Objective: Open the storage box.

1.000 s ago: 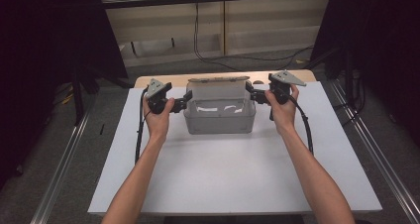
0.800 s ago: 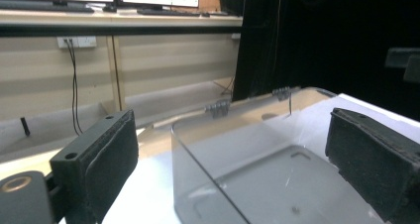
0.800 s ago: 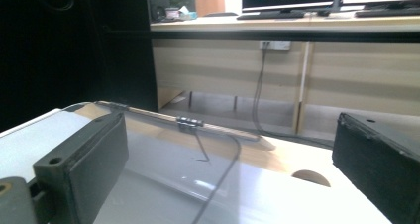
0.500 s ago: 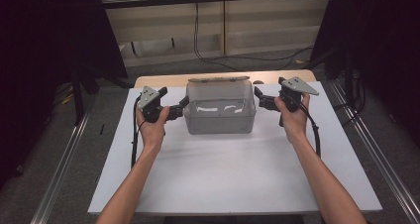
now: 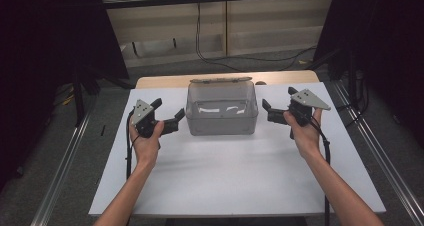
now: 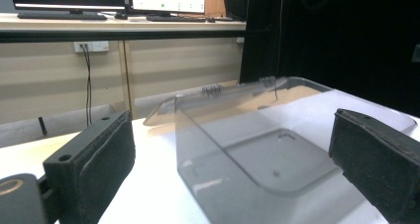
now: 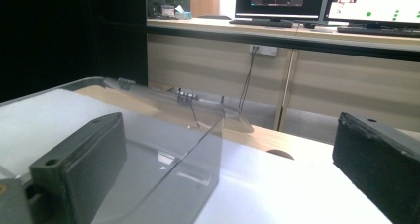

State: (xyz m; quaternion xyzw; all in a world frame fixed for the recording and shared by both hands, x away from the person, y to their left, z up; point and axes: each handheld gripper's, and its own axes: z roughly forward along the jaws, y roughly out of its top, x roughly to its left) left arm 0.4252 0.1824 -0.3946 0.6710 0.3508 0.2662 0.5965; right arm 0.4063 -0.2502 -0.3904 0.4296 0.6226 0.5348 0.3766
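At the near edge the person's two forearms reach up over the white table [image 5: 220,181], each hand holding a gripper. A second ago both grippers sat tight against the ends of the clear plastic box [image 5: 222,110]; half a second ago they had begun to part from it, and now they stand off to either side and a little nearer the person. The box itself has come slightly toward the person and sits flat on the table. My reading is that the box has just been set down and let go, so the carrying or placing step looks finished and the hands are backing away.

The left gripper [image 5: 172,123] is just left of the box, jaws spread with nothing between them; in the left gripper view the box's near corner stands between and beyond the two pads, untouched. The right gripper [image 5: 269,112] is just right of the box, also spread and empty, its view looking past the box's end wall.

Farther back, the box's hinged lid [image 5: 220,79] hangs open behind its far rim, over the table's far edge.
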